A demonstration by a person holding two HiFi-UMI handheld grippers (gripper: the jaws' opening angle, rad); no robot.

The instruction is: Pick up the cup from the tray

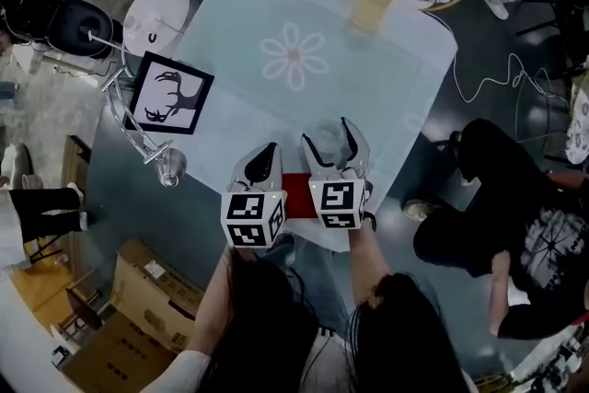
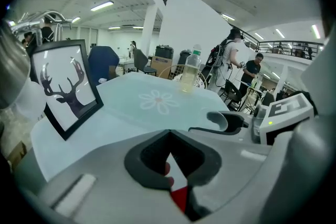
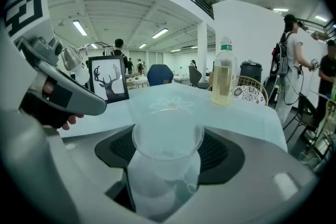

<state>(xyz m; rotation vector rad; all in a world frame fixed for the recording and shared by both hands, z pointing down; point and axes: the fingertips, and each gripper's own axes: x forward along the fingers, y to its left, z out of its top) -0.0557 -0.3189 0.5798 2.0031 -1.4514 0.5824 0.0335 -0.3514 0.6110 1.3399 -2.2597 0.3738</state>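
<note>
Upright cup, mouth upward

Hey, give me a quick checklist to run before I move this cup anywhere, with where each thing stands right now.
1. Grip: right gripper closed on the clear cup: ok.
2. Cup upright, rim up: ok.
3. Left gripper beside the cup, not touching it, jaws together and empty: ok.
4. Cup base free of the red tray: cannot tell.
5. Bottle well away from both grippers: ok.
</note>
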